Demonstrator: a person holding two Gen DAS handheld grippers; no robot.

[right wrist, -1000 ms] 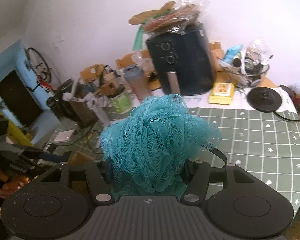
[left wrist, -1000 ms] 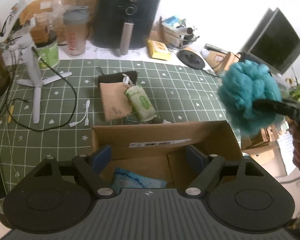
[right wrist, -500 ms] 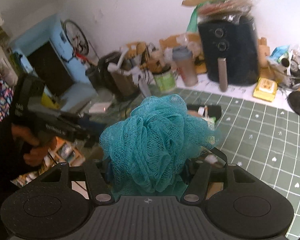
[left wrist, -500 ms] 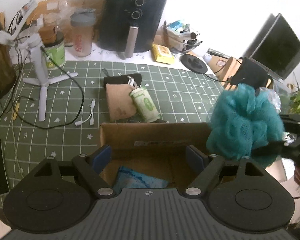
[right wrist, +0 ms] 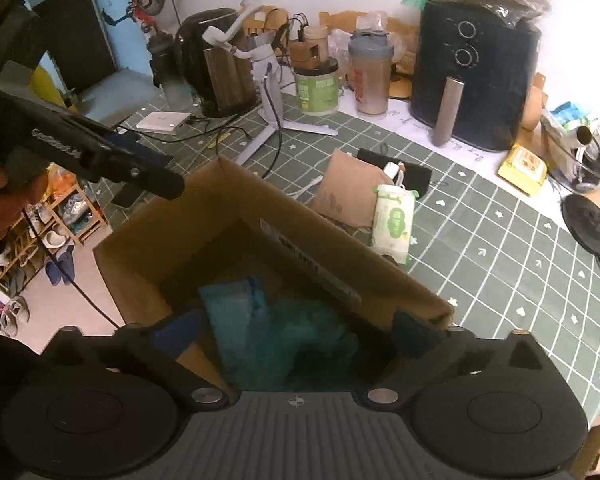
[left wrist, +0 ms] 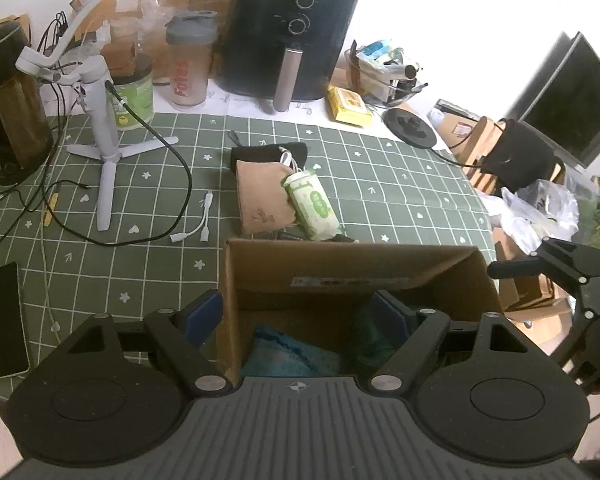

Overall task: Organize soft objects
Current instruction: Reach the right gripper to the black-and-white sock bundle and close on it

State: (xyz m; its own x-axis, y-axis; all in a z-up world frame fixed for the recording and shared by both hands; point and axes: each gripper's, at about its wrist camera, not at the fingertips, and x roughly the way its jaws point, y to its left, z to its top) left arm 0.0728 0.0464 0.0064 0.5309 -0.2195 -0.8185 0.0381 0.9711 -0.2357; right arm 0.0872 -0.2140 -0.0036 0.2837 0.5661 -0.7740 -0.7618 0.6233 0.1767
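An open cardboard box [left wrist: 340, 264] stands on the green checked tablecloth near its front edge. Inside lie a teal mesh bath pouf [right wrist: 300, 352] and a blue cloth [right wrist: 236, 304]. My right gripper [right wrist: 294, 332] hovers over the box; its jaws are opening and stand wide, clear of the pouf below. My left gripper [left wrist: 296, 314] is open at the box's near left corner, one pad outside the wall and one inside, holding nothing. Behind the box lie a green wet-wipes pack [left wrist: 312, 204], a tan pouch [left wrist: 262, 200] and a black pouch [left wrist: 268, 154].
A white tripod [left wrist: 104, 152] with a black cable, a white adapter cable [left wrist: 204, 224] and a phone [left wrist: 6, 320] lie left of the box. A black air fryer [left wrist: 288, 36], shaker bottle [left wrist: 188, 68] and kettle [left wrist: 8, 104] line the back. The table edge runs right of the box.
The right gripper carried the teal pouf over the box and opened; the pouf now lies inside the box. The left gripper stayed at the box's corner.
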